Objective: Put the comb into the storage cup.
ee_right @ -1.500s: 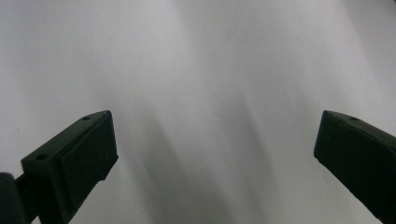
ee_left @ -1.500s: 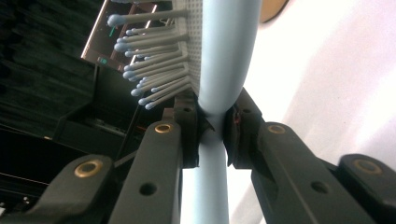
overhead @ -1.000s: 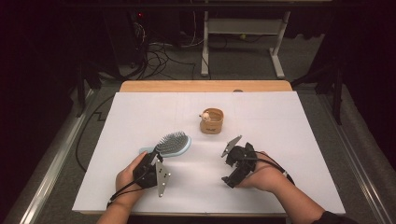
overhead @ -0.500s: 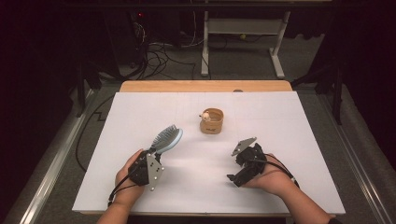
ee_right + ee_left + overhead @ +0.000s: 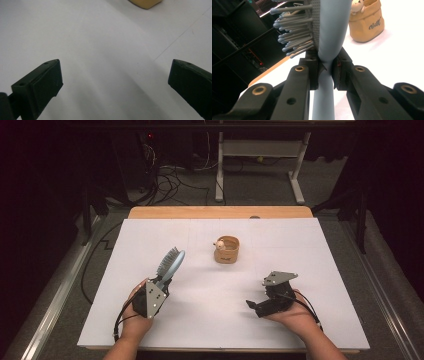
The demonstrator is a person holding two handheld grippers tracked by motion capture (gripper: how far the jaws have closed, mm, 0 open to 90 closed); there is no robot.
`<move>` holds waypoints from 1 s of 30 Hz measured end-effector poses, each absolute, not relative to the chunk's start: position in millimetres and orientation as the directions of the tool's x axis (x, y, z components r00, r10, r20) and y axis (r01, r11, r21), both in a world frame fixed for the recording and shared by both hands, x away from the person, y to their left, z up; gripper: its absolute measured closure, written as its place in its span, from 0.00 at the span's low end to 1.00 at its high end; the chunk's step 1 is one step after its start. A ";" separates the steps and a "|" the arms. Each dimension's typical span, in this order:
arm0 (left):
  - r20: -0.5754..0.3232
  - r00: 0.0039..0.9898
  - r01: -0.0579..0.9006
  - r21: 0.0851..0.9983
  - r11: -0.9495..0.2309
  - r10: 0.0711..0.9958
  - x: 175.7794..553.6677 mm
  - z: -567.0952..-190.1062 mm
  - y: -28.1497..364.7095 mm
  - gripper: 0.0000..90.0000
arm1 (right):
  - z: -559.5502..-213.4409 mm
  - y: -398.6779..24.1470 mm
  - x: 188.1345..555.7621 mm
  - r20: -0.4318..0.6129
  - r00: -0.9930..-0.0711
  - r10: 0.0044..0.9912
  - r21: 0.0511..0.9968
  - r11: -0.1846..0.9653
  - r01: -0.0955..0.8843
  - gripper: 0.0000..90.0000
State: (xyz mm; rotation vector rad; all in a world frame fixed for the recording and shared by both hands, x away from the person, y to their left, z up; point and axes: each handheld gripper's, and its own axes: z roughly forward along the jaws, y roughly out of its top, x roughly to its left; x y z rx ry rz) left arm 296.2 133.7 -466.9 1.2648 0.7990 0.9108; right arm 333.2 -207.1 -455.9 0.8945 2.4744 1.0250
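Left gripper (image 5: 159, 287) clenched on hairbrush (image 5: 170, 264) neck, brush lifted off white table (image 5: 310, 250) w/ pick-up apparently done, placement left, tan pouch (image 5: 227, 250) beyond, right gripper (image 5: 260, 306) spread wide, idle, empty.

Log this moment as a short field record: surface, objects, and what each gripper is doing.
surface: white table, wooden edge at the far side
hairbrush: light blue, grey bristles, lifted off the table, head pointing away from the person
left gripper: jaws shut on the hairbrush neck
right gripper: jaws wide open, nothing between them, low over the table
tan pouch: upright near table centre, small figure at its rim, untouched
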 end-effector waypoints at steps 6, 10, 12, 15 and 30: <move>-0.094 0.446 -0.085 0.986 0.147 0.890 297.6 -462.8 138.2 0.86 | -460.6 -217.6 326.3 -0.017 -0.723 0.691 0.794 0.448 0.411 0.00; -0.134 0.457 -0.059 0.982 0.180 0.879 298.0 -462.4 139.6 0.86 | -460.5 -226.7 321.4 0.014 -0.693 0.721 0.840 0.368 0.399 0.00; -0.153 0.460 -0.049 0.979 0.197 0.875 298.3 -461.7 139.7 0.86 | -459.5 -229.9 317.9 0.020 -0.682 0.731 0.862 0.333 0.382 0.00; -0.173 0.466 -0.039 0.976 0.215 0.867 297.7 -460.2 140.1 0.86 | -458.6 -233.1 313.1 0.018 -0.670 0.742 0.884 0.301 0.357 0.00; -0.272 0.505 0.009 0.951 0.310 0.820 293.1 -454.6 138.3 0.86 | -462.2 -240.4 306.7 0.043 -0.655 0.754 0.921 0.224 0.318 0.00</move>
